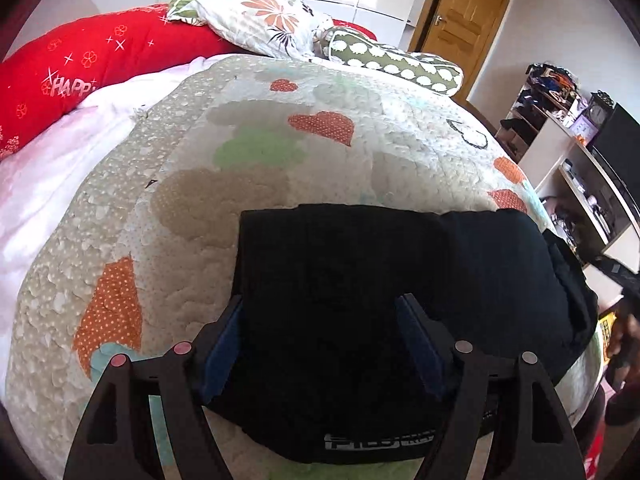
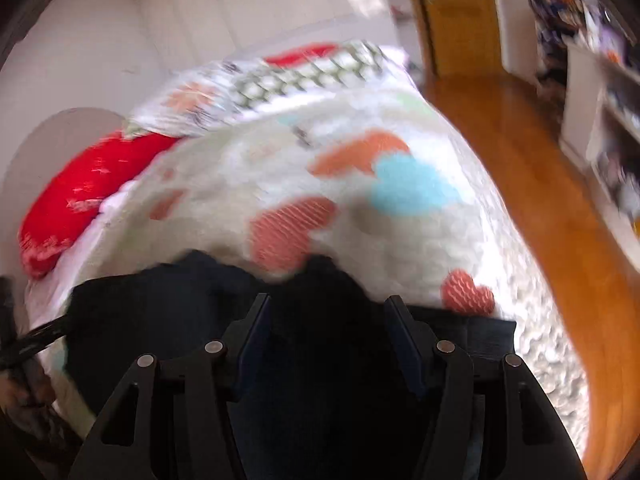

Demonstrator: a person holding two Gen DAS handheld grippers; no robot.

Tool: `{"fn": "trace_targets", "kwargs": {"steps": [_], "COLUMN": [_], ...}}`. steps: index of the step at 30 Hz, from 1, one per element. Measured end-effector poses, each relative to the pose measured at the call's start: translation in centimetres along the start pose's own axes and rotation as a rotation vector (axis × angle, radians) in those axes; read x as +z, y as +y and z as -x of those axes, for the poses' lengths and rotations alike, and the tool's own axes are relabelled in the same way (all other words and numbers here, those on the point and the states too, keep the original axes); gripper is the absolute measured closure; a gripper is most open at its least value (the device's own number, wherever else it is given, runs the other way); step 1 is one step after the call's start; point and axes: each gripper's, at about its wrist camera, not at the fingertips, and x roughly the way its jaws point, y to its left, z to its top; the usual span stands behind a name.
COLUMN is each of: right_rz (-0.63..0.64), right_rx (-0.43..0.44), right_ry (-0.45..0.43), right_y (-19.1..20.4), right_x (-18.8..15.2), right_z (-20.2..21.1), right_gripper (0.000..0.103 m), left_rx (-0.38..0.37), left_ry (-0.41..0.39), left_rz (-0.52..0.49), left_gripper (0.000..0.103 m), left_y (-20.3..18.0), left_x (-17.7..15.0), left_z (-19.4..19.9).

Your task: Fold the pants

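Observation:
Dark, nearly black pants (image 1: 400,260) lie folded into a broad flat bundle on the patchwork quilt (image 1: 280,128), near the bed's front edge; a grey logo shows on the near fold. My left gripper (image 1: 320,300) hovers over the left part of the bundle, jaws wide apart, blue pads (image 1: 224,344) not pressing the cloth. In the blurred right wrist view the pants (image 2: 160,308) spread below and to the left. My right gripper (image 2: 328,299) stands open above their right end, with dark cloth under it but nothing pinched.
A red cushion (image 1: 88,64), a floral pillow (image 1: 264,20) and a green patterned pillow (image 1: 392,60) lie at the head of the bed. To the right are a wood floor (image 2: 540,200), a wooden door (image 1: 460,12) and cluttered white shelves (image 1: 580,160). A hand shows at the right edge (image 1: 624,340).

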Motion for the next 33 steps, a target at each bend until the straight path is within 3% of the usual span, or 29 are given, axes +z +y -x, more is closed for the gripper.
{"fn": "trace_targets", "kwargs": {"steps": [3,6,8,9,11,14,18,21,23,24,25,28,30,31,33], "right_rz": [0.085,0.16,0.146,0.098,-0.007,-0.1,-0.234,-0.255,-0.253,-0.256,-0.247,-0.2,-0.144,-0.122,-0.119], "right_rx": [0.083,0.063,-0.014,-0.005,0.036,-0.05,-0.103,-0.087,-0.089,-0.086,-0.084,-0.088,-0.13,-0.166,-0.23], "right_ry": [0.034,0.102,0.115,0.104,0.033,-0.063,0.014,0.04,0.023,0.017,0.001,-0.012,0.07,0.099,0.077], "right_y": [2.2,4.3,3.9,2.9,0.3,-4.1,-8.9,-9.5,-9.4,-9.5,-9.3,-8.3,-8.0,-8.1,-8.6], "right_x": [-0.8,-2.0,-2.5,-2.4,-2.4,-3.5,-6.8,-8.4,-8.3,-8.2,-7.7,-6.5,-6.2,-6.3,-6.1], "right_z": [0.5,-2.0,-3.0,-2.4,1.0,6.6,7.7,7.3,7.4,7.6,8.0,8.2,7.2,7.0,7.8], "right_gripper": [0.043,0.046,0.084,0.096,0.097,0.097,0.096,0.096,0.096,0.096,0.096,0.095,0.091,0.082,0.071], "left_rx": [0.003,0.007,0.006,-0.003,-0.006,-0.016,-0.02,-0.019,-0.022,-0.016,-0.016,-0.039,-0.035,-0.032,-0.017], "left_ry": [0.004,0.001,0.002,-0.001,-0.007,-0.008,-0.005,0.0,0.005,0.008,0.015,0.01,0.011,0.013,0.018], "left_rz": [0.005,0.026,0.027,0.022,0.009,0.016,0.017,0.021,0.021,0.02,0.02,0.007,0.003,0.006,0.006], "left_gripper": [0.029,0.029,0.029,0.029,0.029,0.029,0.029,0.029,0.041,0.064,0.081,0.096,0.096,0.096,0.094], "left_y": [-0.3,-0.5,-0.5,-0.4,-0.2,0.3,0.3,0.3,0.4,0.5,0.5,0.9,1.2,1.4,1.6], "left_x": [0.4,0.3,0.3,0.2,0.2,0.2,0.0,-0.1,-0.1,-0.1,-0.1,-0.5,-1.0,-1.2,-1.4], "left_z": [-0.5,-0.2,0.0,0.3,0.7,1.0,1.2,1.1,1.1,1.2,1.4,2.7,3.0,3.0,2.8]}}
